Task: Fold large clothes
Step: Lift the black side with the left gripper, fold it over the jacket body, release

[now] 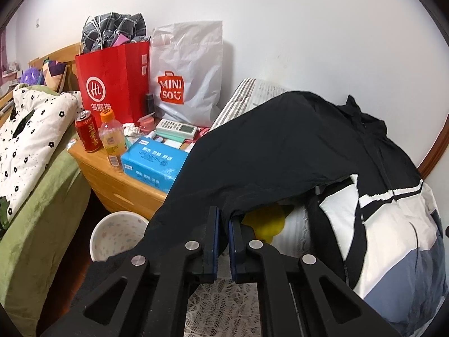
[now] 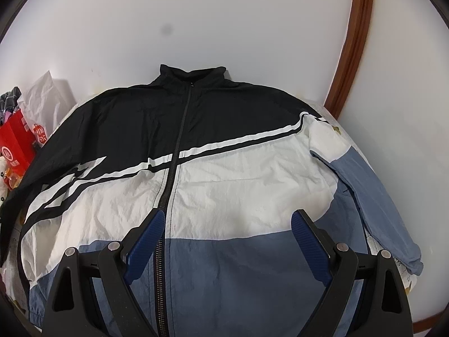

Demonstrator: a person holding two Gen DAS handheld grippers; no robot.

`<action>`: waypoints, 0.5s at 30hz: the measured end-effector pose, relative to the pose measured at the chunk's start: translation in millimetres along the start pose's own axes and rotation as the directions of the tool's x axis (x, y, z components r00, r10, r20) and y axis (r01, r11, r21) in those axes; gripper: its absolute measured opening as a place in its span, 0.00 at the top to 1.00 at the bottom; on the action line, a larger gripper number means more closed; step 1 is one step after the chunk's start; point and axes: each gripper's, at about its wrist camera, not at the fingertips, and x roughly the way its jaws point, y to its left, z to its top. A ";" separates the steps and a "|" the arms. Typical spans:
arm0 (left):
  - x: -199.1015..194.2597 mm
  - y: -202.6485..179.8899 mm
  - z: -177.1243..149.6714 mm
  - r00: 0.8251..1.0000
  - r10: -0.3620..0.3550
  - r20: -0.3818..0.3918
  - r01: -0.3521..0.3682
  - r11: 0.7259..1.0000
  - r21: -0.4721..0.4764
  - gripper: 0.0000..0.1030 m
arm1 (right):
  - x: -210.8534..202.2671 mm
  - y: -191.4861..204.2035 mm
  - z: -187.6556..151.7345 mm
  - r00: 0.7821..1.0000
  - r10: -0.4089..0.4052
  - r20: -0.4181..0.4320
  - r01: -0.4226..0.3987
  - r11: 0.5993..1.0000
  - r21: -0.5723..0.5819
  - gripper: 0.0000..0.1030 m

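Left tongs (image 1: 223, 219) clamped narrow on the black sleeve (image 1: 252, 157) of a black, white and blue zip-up windbreaker jacket (image 2: 213, 174), sleeve cloth pinched between the blue pads and draped up and away ahead of them. Beyond and left of these tongs: a wooden bedside cabinet (image 1: 112, 179), crowded with a red paper bag (image 1: 112, 81), a white plastic shopping bag (image 1: 188, 64), a red drink can (image 1: 87, 133), an orange-capped bottle (image 1: 112, 140) and a blue tissue pack (image 1: 154, 163). Below left, a white patterned bin (image 1: 112, 233). Right tongs (image 2: 228, 223) spread wide, empty, poised above the jacket's front, spread flat ahead, zipper (image 2: 168, 185) just left of centre, blue sleeve (image 2: 373, 196) off right.
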 end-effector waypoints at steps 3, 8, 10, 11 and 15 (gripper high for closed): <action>-7.2 -2.5 4.4 1.000 -0.006 0.017 0.006 1.000 0.002 0.94 | 0.0 -1.2 0.9 1.000 0.007 0.002 -0.007 1.000 0.003 0.12; -21.6 -11.1 17.3 0.999 -0.022 0.046 0.022 1.000 0.012 0.94 | -4.5 -2.6 5.1 1.000 0.013 0.020 -0.013 1.000 -0.006 0.12; -28.0 -18.5 24.7 0.998 -0.023 0.065 0.022 1.000 0.023 0.94 | -6.9 -3.6 7.4 0.999 0.021 0.028 -0.021 1.000 -0.010 0.12; -31.2 -22.6 28.4 0.997 -0.022 0.075 0.020 0.999 0.029 0.94 | -8.8 -5.0 9.0 0.999 0.027 0.034 -0.027 1.000 -0.012 0.12; -45.0 -42.9 43.5 0.993 -0.036 0.113 0.030 0.998 0.055 0.95 | -13.5 -11.0 14.3 0.998 0.044 0.052 -0.043 0.999 -0.020 0.12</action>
